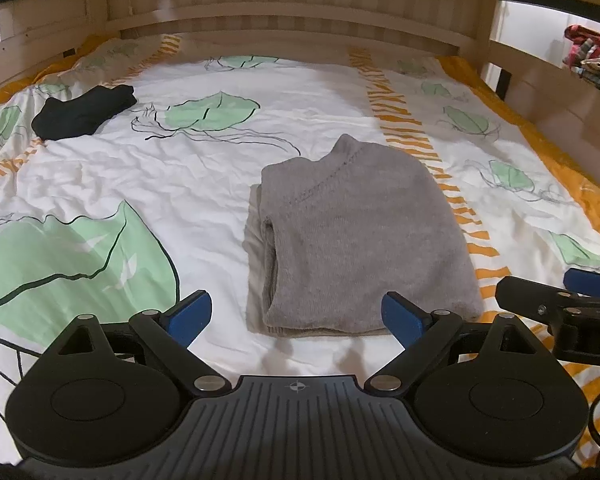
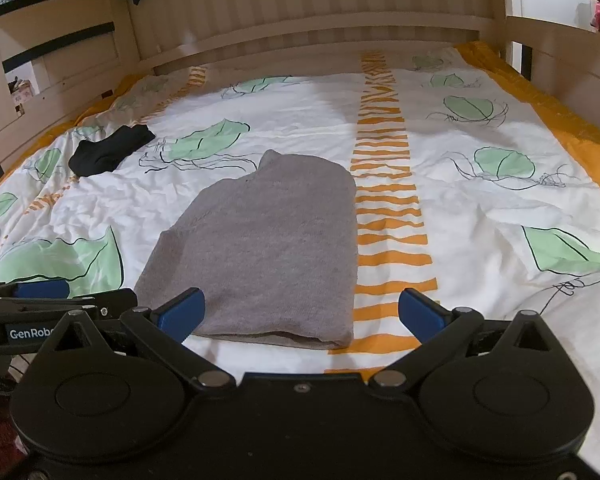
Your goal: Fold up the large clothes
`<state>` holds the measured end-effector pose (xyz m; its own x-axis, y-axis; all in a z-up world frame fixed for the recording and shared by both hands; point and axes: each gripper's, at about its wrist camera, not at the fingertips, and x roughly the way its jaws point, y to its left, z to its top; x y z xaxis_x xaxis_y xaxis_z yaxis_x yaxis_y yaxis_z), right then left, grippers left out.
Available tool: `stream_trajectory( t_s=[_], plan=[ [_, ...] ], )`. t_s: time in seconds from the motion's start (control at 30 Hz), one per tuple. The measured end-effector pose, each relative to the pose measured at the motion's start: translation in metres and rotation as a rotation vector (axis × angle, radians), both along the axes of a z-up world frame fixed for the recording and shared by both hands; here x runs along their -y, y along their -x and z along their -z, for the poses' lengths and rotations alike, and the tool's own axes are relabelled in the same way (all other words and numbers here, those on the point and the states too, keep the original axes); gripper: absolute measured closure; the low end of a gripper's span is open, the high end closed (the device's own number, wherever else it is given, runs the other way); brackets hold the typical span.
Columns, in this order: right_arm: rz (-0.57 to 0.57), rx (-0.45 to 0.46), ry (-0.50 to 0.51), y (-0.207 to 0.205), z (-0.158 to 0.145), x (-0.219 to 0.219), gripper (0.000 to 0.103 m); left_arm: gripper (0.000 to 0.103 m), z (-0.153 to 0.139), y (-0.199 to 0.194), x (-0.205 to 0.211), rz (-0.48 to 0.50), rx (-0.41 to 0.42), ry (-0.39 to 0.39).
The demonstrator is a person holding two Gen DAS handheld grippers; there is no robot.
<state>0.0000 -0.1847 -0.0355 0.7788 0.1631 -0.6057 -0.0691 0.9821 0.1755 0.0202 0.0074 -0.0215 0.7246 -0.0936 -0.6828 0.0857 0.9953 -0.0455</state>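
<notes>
Left wrist view: the left claw, jaws spread and empty, hovers just short of the folded grey knitted sweater, which lies flat mid-bed on the white leaf-printed duvet, seemingly set down as finished. Right wrist view: the right claw is likewise released, straddling the sweater's near hem; a folded black garment sits aside, probably already done

My two wrist views sit low, side by side, facing the headboard; both share the folded grey sweater.
</notes>
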Motion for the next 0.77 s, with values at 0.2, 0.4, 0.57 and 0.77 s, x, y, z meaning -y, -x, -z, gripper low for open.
stream_trajectory(
  t_s=[0.2, 0.4, 0.57, 0.77],
  plan=[
    [-0.005, -0.006, -0.002, -0.0022, 0.0004, 0.0020, 0.001, 0.010, 0.0016, -0.0003, 0.0010, -0.001, -0.006, -0.005],
    [-0.008, -0.012, -0.003, -0.0040, 0.0016, 0.0027, 0.001, 0.010, 0.0030, -0.0016, 0.0010, -0.001, -0.014, -0.008],
    [-0.013, -0.021, -0.006, -0.0066, 0.0038, 0.0037, 0.001, 0.010, 0.0044, -0.0028, -0.0001, 0.000, -0.021, -0.006],
    [-0.018, -0.030, -0.011, -0.0073, 0.0059, 0.0048, 0.001, 0.010, 0.0062, -0.0039, -0.0012, -0.007, -0.032, -0.004]
  ],
)
